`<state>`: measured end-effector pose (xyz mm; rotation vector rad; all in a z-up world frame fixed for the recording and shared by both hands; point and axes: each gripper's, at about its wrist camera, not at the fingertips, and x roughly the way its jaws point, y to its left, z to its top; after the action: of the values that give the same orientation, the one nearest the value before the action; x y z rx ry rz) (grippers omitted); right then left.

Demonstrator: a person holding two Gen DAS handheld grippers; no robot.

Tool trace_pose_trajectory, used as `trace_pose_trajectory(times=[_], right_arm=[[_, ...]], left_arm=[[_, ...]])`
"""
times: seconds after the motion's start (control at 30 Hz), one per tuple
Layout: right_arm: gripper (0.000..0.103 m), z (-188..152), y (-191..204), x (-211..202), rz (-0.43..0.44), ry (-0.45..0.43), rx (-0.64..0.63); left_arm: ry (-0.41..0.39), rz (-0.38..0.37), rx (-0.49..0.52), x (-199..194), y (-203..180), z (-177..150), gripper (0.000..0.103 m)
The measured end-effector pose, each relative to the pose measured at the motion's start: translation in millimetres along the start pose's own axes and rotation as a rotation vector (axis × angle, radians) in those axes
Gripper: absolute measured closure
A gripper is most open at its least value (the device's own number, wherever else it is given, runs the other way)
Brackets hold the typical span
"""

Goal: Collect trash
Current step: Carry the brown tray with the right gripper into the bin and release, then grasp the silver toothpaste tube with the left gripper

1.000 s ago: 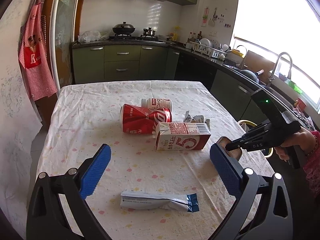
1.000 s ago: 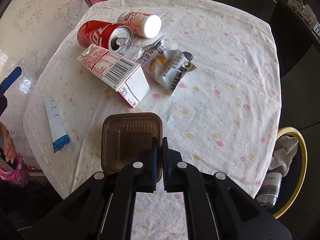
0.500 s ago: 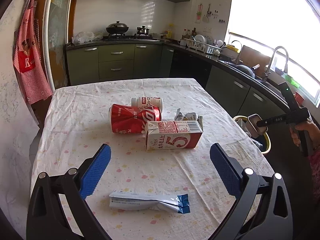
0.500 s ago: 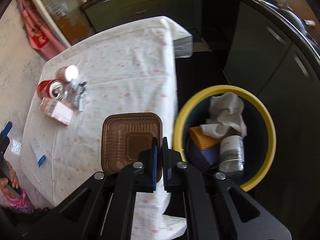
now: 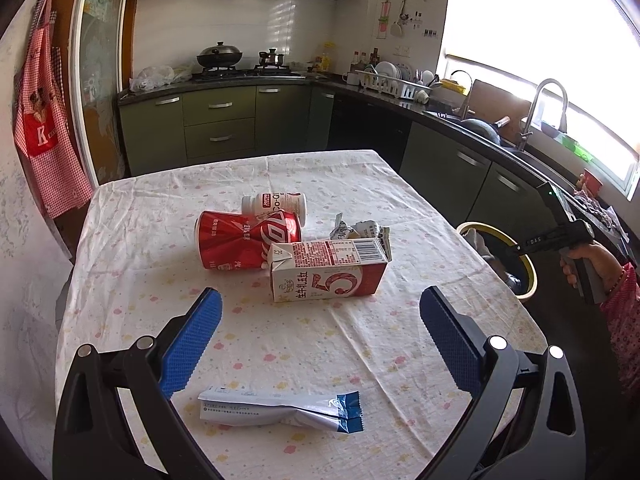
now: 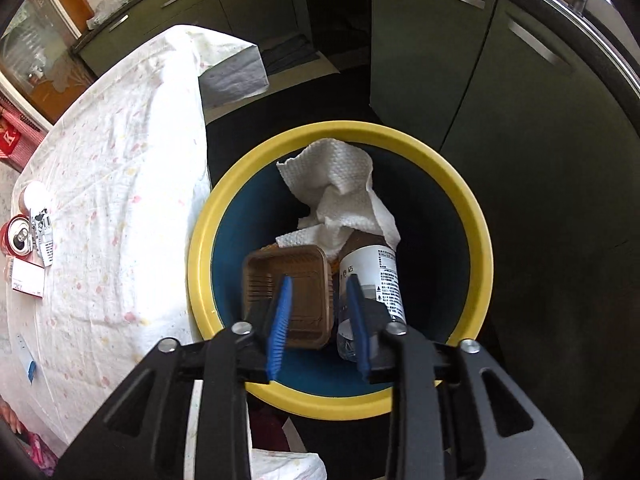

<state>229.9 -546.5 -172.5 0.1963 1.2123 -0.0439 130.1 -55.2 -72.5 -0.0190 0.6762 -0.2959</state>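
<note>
Now the right gripper [image 6: 318, 322] hangs over the yellow-rimmed waste bin [image 6: 256, 160], pointing steeply down into it, and its jaws have just been opening: the blue pads stand a little apart and press on nothing. The brown plastic tray [image 6: 304, 276] shows between and behind them, down inside the bin, beside a white-labelled bottle [image 6: 386, 276] and under a crumpled paper towel [image 6: 340, 188]. Whether the tray has settled or is mid-fall is hard to say from this angle, but it looks free of the pads. So three items seem to be binned.

The left gripper [image 5: 320, 346] hovers wide open over the near end of the table [image 5: 400, 184], holding nothing. Just below it lies a flat white-and-blue sachet [image 5: 280, 406]. Further out sit a red-and-white milk carton [image 5: 330, 272] on its side, touching a dented red cola can [image 5: 246, 244]; a small white bottle [image 5: 276, 204] lies behind the can, and a crumpled snack wrapper [image 5: 360, 230] behind the carton.

By my count five pieces remain on the cloth, so the task is probably under halfway. The sachet looks the nearest pick for the left hand.
</note>
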Motion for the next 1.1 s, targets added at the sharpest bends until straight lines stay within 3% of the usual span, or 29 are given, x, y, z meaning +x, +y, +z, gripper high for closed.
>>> trace_pose_trajectory(times=[0.33,0.6,0.8,0.97,1.1], right_arm=[[0.067,-9,19,-11,0.048,-0.007,-0.036],[0.065,-17,44,-3,0.085,0.022,-0.088],[0.064,-17,58,-5,0.105,0.029,-0.129],[0.059,-19,66,-8,0.117,0.030,-0.144],[0.059,-24,70,-9,0.117,0.041,-0.148]], left_arm=[[0.033,-0.066,-0.023,13,9,-2,0.005],[0.100,-0.036,-0.017,10,16,-18,0.005],[0.144,-0.122,0.177,1,12,-28,0.005],[0.217,-0.297,0.493,4,4,-35,0.005],[0.338,-0.356,0.577,26,14,-38,0.021]])
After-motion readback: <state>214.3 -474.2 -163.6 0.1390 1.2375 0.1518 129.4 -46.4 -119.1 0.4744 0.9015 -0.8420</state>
